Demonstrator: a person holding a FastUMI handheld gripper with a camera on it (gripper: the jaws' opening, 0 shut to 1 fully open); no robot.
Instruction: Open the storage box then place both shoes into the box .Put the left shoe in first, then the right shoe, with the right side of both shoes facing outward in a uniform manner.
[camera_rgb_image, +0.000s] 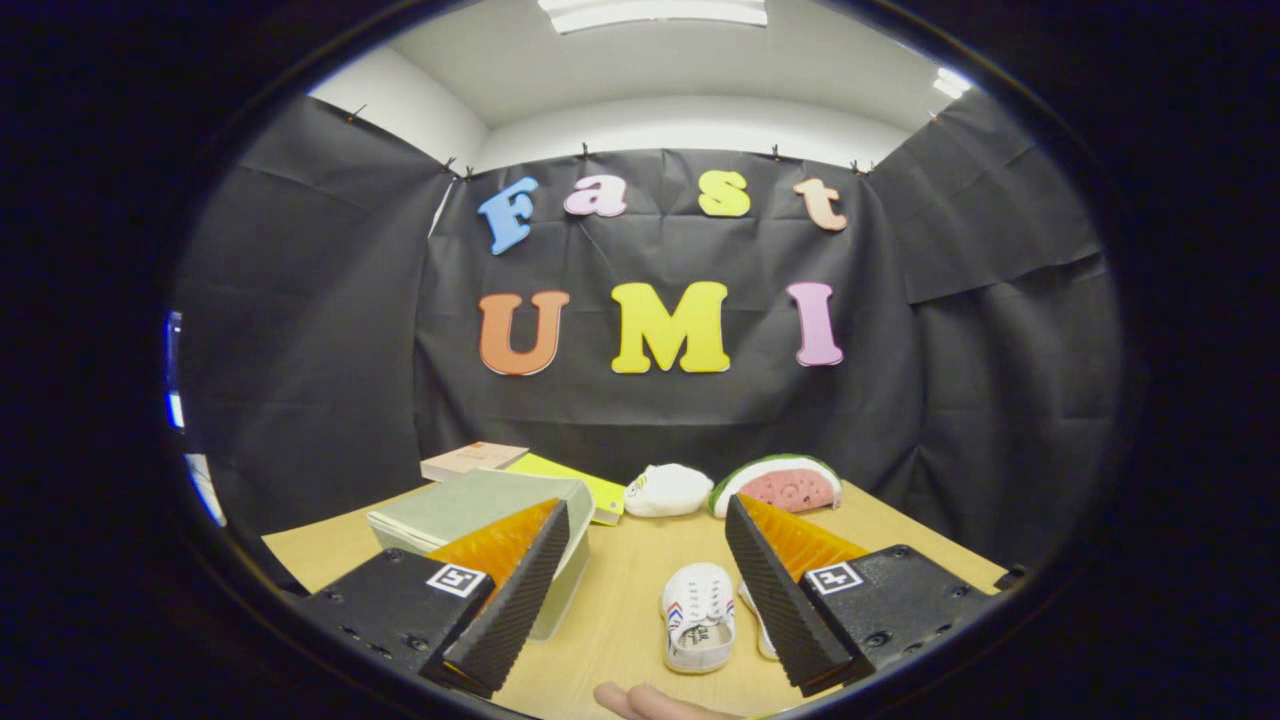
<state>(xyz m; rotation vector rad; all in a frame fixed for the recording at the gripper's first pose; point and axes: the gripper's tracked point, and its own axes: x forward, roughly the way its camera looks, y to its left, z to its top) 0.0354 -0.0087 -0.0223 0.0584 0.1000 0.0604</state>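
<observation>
My gripper is open and holds nothing, its fingers spread wide above the wooden table. A pale green storage box with its lid down sits behind the left finger, partly hidden by it. One small white shoe with red and blue side stripes lies on the table between the fingers, toe pointing away. A second white shoe lies right beside it, mostly hidden behind the right finger.
Beyond the fingers, at the table's back, lie a tan book, a yellow-green flat sheet, a white plush toy and a watermelon-slice toy. A person's fingertips show at the table's near edge.
</observation>
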